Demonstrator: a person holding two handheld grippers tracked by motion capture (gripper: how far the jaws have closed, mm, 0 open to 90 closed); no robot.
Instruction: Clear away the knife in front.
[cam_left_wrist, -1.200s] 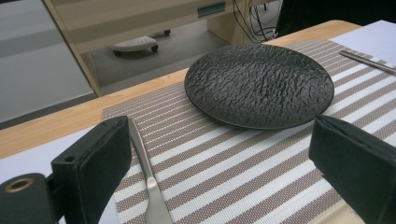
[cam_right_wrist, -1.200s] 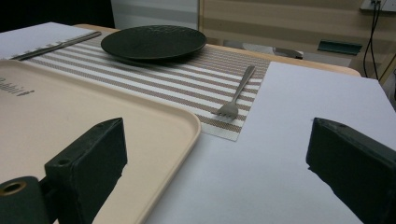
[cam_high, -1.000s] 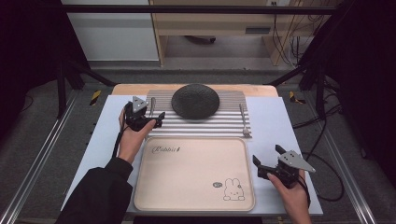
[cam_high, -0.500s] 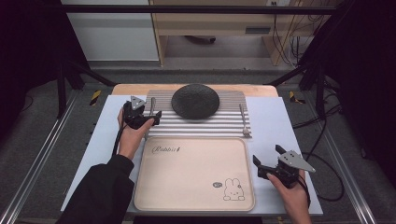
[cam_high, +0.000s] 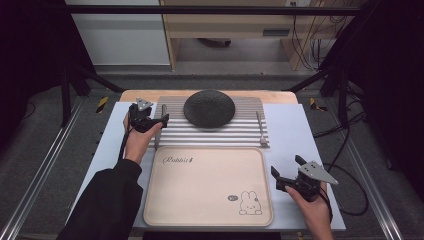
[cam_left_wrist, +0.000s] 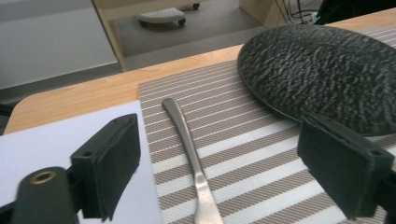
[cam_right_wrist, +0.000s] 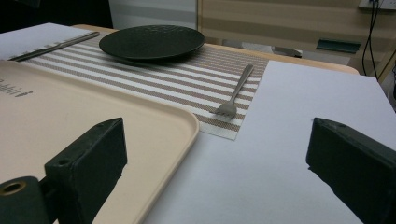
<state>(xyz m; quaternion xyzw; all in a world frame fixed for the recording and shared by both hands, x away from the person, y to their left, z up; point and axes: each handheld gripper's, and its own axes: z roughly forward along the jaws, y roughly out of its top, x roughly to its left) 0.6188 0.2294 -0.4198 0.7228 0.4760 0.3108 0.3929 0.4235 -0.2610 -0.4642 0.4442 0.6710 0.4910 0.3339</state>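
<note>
A dark textured plate (cam_high: 209, 107) (cam_left_wrist: 322, 70) (cam_right_wrist: 152, 42) rests at the far middle of a striped placemat (cam_high: 215, 134). A metal utensil handle (cam_left_wrist: 187, 140) lies along the mat's left edge (cam_high: 158, 131). My left gripper (cam_high: 159, 116) (cam_left_wrist: 222, 140) hovers open over it, one jaw on each side of the handle and nothing held. A fork (cam_high: 260, 127) (cam_right_wrist: 236, 91) lies on the mat's right side. My right gripper (cam_high: 287, 166) (cam_right_wrist: 219, 140) stands open and empty at the right edge of the beige rabbit tray (cam_high: 200, 185) (cam_right_wrist: 70, 107).
A white sheet (cam_high: 295, 130) covers the wooden table under the mat and tray. The tray holds nothing. A cable trails from the right gripper off the table's right side. Metal rails run along both sides of the table, down by the floor.
My left gripper has shifted slightly farther up the placemat's left edge. The right gripper has not moved.
</note>
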